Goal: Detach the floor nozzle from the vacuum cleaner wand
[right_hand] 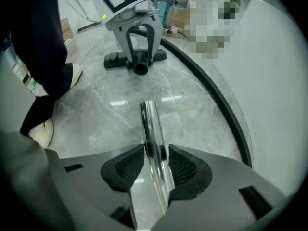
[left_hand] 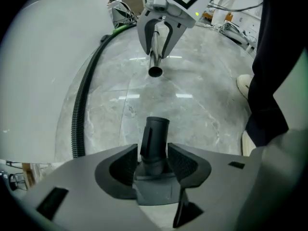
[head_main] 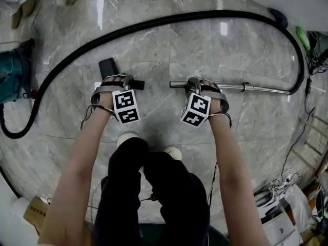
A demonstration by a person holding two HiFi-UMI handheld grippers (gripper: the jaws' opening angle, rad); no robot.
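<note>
The black floor nozzle (head_main: 108,67) lies on the marble floor, apart from the chrome wand (head_main: 246,87), with a bare gap of floor between them. My left gripper (head_main: 123,81) points down and is shut on the nozzle's neck (left_hand: 155,138), whose open socket sticks out past the pads. My right gripper (head_main: 195,83) is shut on the wand (right_hand: 150,124) near its free end. Seen from the left gripper view, the wand's open end (left_hand: 155,71) faces the neck. In the right gripper view the nozzle (right_hand: 115,60) lies across the floor under the left gripper.
A black ribbed hose (head_main: 154,23) arcs from the wand's far end round to a teal vacuum body (head_main: 13,70) at the left. The person's shoes (head_main: 128,139) stand just behind the grippers. Cables (head_main: 307,70), white bags (head_main: 277,209) and a cardboard box (head_main: 33,211) line the edges.
</note>
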